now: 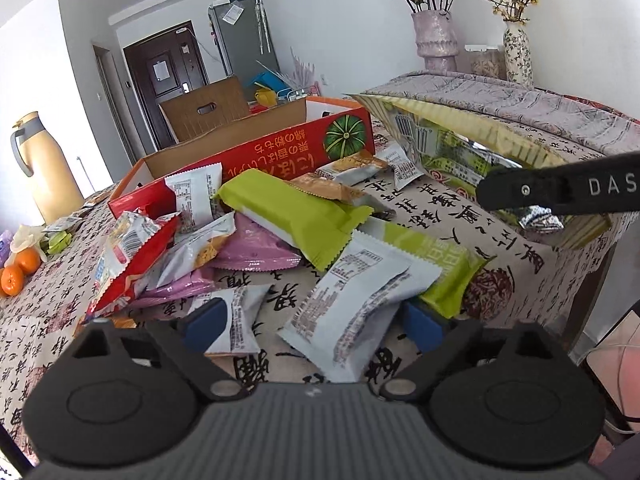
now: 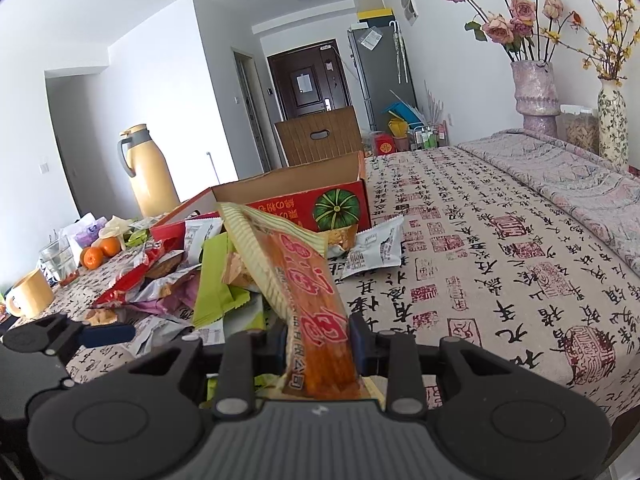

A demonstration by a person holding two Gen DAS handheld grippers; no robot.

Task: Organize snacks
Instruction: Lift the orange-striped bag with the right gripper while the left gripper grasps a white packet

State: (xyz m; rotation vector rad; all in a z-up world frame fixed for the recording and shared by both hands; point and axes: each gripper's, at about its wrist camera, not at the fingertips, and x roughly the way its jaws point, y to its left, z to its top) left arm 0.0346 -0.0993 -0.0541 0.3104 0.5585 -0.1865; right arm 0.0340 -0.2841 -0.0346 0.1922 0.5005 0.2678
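Observation:
Several snack packets lie heaped on the patterned tablecloth (image 1: 440, 208) in front of an open red box (image 1: 280, 152) with a pumpkin picture. My left gripper (image 1: 316, 324) stands open low over the near edge of the heap. A white printed packet (image 1: 352, 304) lies between its blue pads (image 1: 204, 324), and I see no pad pressing on it. My right gripper (image 2: 320, 344) is shut on a long packet (image 2: 296, 276) with yellow striped edges and an orange face, and holds it tilted up toward the red box (image 2: 304, 200). A finger of that gripper (image 1: 560, 192) shows across the packet (image 1: 460, 140) in the left wrist view.
A tan thermos jug (image 1: 44, 168) and oranges (image 1: 16, 272) stand at the table's left. A mug (image 2: 28, 292) and a glass (image 2: 60, 260) sit near them. Two vases (image 1: 436, 40) with flowers and a folded cloth (image 1: 520, 108) occupy the back right. A wooden chair back (image 2: 320, 136) rises behind the box.

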